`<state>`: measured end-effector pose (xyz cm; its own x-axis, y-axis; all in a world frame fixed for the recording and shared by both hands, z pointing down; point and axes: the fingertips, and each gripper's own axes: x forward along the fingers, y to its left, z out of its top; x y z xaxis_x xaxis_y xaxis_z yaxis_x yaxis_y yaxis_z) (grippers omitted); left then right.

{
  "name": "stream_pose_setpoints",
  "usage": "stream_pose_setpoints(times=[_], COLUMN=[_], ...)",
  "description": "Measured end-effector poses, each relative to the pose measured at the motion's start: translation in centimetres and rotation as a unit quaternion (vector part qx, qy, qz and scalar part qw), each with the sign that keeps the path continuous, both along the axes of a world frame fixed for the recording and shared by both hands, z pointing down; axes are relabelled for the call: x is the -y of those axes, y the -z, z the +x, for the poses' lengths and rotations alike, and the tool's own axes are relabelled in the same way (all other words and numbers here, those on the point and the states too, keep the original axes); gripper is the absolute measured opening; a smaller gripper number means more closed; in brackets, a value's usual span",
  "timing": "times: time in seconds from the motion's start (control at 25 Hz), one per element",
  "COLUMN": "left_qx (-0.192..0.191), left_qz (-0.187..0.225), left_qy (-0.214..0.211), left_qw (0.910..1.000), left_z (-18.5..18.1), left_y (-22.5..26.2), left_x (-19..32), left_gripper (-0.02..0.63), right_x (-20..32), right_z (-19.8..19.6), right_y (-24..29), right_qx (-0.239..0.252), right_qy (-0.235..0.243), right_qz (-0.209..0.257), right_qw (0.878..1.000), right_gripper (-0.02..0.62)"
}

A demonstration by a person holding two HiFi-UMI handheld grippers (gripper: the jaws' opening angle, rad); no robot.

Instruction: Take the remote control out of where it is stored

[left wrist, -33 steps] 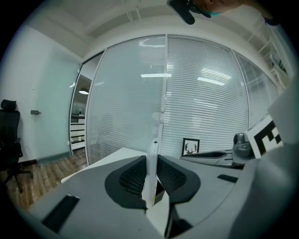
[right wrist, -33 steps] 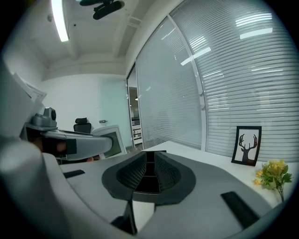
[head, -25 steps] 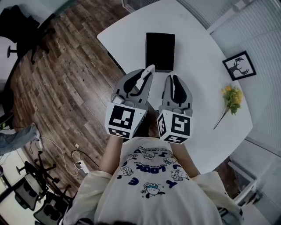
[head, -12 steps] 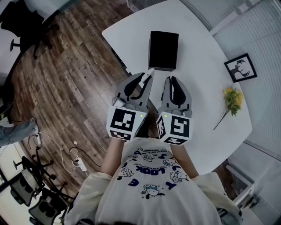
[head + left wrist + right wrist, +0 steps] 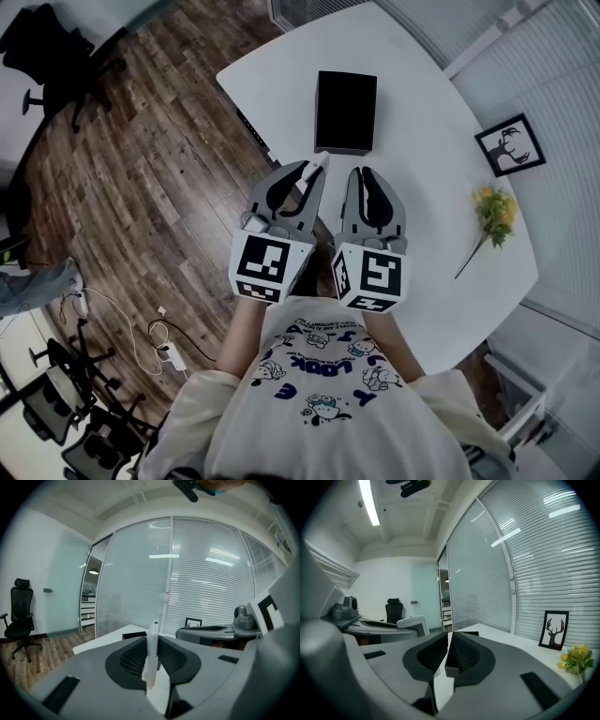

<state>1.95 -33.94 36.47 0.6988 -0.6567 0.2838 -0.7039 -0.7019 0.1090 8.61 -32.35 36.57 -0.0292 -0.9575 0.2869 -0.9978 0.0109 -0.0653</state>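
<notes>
On the round white table (image 5: 422, 112) lies a shut black box (image 5: 346, 111). My left gripper (image 5: 314, 171) hovers just short of it, shut on a slim white remote control (image 5: 320, 160) whose end pokes out past the fingertips. In the left gripper view the remote control (image 5: 152, 653) stands edge-on, clamped between the jaws of the left gripper (image 5: 153, 637). My right gripper (image 5: 361, 174) hangs beside it on the right, jaws shut and holding nothing. The right gripper (image 5: 450, 637) points at the black box (image 5: 465, 633), which shows just past its tips.
A framed deer picture (image 5: 511, 145) and a sprig of yellow flowers (image 5: 495, 211) lie at the table's right side. Wooden floor (image 5: 141, 169) with office chairs lies to the left. Glass walls with blinds stand beyond the table.
The head view has shifted slightly. Both grippers, the remote control and the black box keep their places.
</notes>
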Motion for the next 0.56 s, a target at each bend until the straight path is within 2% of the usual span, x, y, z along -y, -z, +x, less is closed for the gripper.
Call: stream_pose_setpoints(times=[0.56], left_qx=[-0.001], left_qz=[0.003], left_qy=[-0.006], left_qw=[1.0], left_z=[-0.03], left_y=[0.1], left_x=[-0.24], left_gripper=[0.077], right_x=[-0.25], right_z=[-0.2], right_y=[0.07], right_qx=[-0.003], right_qy=[-0.004], right_qz=[0.002], right_qw=[1.0], right_gripper=[0.057])
